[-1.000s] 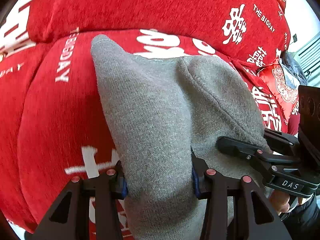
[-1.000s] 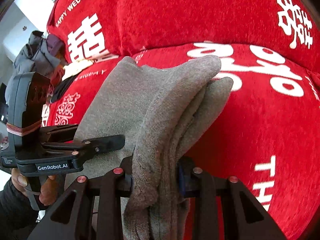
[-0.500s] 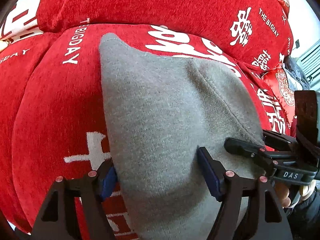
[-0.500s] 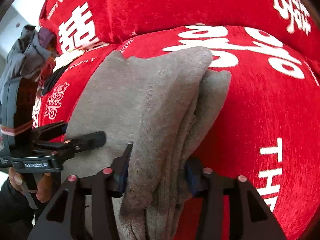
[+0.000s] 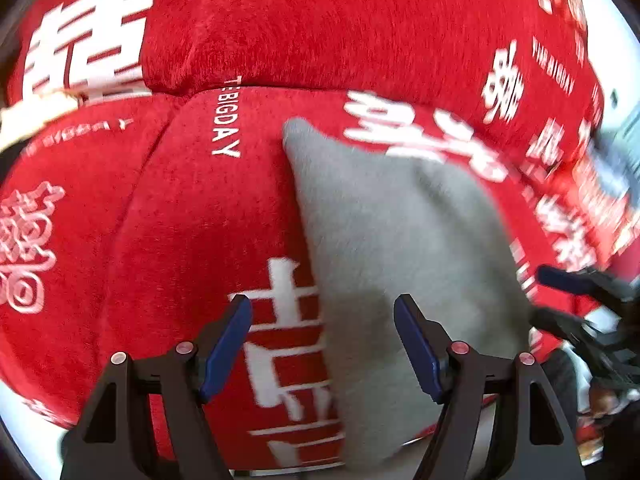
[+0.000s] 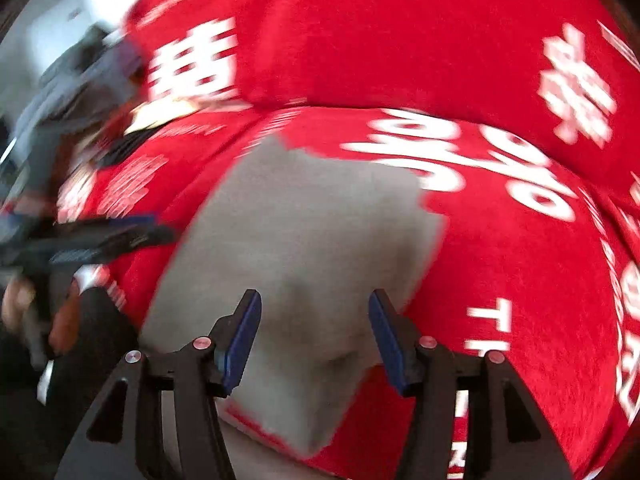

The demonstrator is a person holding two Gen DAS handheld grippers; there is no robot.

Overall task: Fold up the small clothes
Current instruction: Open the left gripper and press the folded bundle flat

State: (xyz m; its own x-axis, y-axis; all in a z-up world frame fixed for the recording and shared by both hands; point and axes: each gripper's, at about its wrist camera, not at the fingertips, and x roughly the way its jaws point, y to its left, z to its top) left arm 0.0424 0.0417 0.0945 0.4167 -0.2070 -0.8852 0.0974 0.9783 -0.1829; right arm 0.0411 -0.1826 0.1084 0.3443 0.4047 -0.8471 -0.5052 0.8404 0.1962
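Note:
A folded grey garment (image 5: pixel 400 232) lies flat on the red seat cushion (image 5: pixel 192 240) of a sofa printed with white characters. My left gripper (image 5: pixel 322 308) hovers open over the garment's left edge, with its blue pads clear of the cloth. My right gripper (image 6: pixel 315 300) hangs over the near part of the same garment (image 6: pixel 312 220). Its jaws are opening and the pads do not press on the fabric. Each view catches the other gripper at its edge: the right gripper (image 5: pixel 580 292) and the left gripper (image 6: pixel 112 236), both blurred.
The red back cushion (image 5: pixel 320 20) rises just behind the garment. A heap of dark grey clothes (image 6: pixel 72 76) lies at the sofa's far end. A person's hand (image 6: pixel 16 300) holds the left gripper's handle. Bare red seat (image 6: pixel 520 260) stretches to the right of the garment.
Both grippers let go of the grey garment, opened wide and drew back and away from it. The garment has settled flat on the seat cushion.

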